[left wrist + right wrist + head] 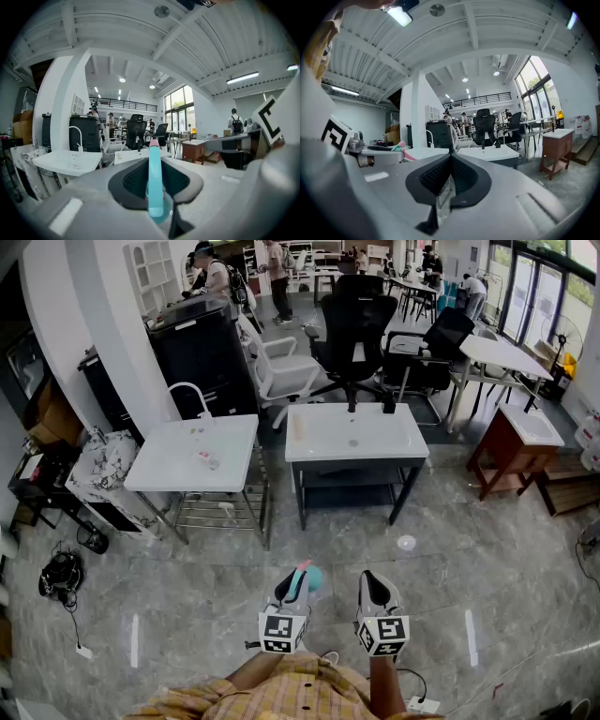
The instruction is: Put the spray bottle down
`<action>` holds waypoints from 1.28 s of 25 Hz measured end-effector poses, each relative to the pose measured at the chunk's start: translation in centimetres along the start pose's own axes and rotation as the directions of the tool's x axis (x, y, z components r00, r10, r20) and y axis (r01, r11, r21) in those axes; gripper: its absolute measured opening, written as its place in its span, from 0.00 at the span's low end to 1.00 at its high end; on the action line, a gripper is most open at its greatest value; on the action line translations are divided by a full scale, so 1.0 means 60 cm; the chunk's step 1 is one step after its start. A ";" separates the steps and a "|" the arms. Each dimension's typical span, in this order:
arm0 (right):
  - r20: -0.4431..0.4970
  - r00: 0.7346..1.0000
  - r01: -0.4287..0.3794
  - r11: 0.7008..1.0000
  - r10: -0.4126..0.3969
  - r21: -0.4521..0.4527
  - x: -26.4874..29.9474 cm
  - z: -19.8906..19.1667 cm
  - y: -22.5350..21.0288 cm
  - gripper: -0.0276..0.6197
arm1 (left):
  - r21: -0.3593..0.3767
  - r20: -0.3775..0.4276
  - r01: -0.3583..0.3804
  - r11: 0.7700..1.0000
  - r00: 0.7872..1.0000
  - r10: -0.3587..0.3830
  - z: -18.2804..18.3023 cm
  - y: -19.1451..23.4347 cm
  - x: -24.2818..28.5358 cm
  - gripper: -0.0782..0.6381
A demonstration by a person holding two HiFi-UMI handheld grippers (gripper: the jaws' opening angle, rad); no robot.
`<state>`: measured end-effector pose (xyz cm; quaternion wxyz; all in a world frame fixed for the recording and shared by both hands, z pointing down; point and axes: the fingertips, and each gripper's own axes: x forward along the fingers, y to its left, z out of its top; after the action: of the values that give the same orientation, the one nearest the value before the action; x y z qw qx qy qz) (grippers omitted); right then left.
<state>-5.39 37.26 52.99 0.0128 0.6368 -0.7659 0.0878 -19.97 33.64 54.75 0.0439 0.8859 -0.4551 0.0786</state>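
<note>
Head view — teal plastic spray bottle with pink nozzle (pixel 311 577) is held in left gripper (pixel 293 585) above grey marble floor (pixel 169 606), well apart from two white basin counters (pixel 354 437).
Left gripper view — jaws clamped on the bottle.
Right gripper view — right gripper (pixel 451 161) jaws together, nothing between.

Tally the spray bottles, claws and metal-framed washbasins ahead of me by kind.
spray bottle: 1, gripped in the left claw
claws: 2, the left claw and the right claw
metal-framed washbasins: 2, left washbasin and centre washbasin
Total: 5
</note>
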 end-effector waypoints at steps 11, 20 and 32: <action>0.039 0.999 -0.023 0.999 0.022 0.027 -0.019 0.013 -0.023 0.04 | 0.022 -0.006 -0.006 1.000 1.000 0.006 0.002 -0.033 -0.006 0.21; 0.025 0.999 -0.049 0.999 0.049 -0.004 0.008 0.006 -0.044 0.04 | 0.019 -0.035 -0.019 1.000 0.999 0.020 -0.018 -0.030 0.035 0.21; -0.004 0.995 -0.103 0.994 0.103 -0.028 0.196 0.047 -0.140 0.05 | -0.019 0.015 -0.030 0.999 0.999 0.030 0.028 0.021 0.257 0.21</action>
<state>0.87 23.92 52.75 0.0184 0.5960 -0.7989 0.0785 -11.97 20.37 55.84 0.0477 0.8791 -0.4693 0.0681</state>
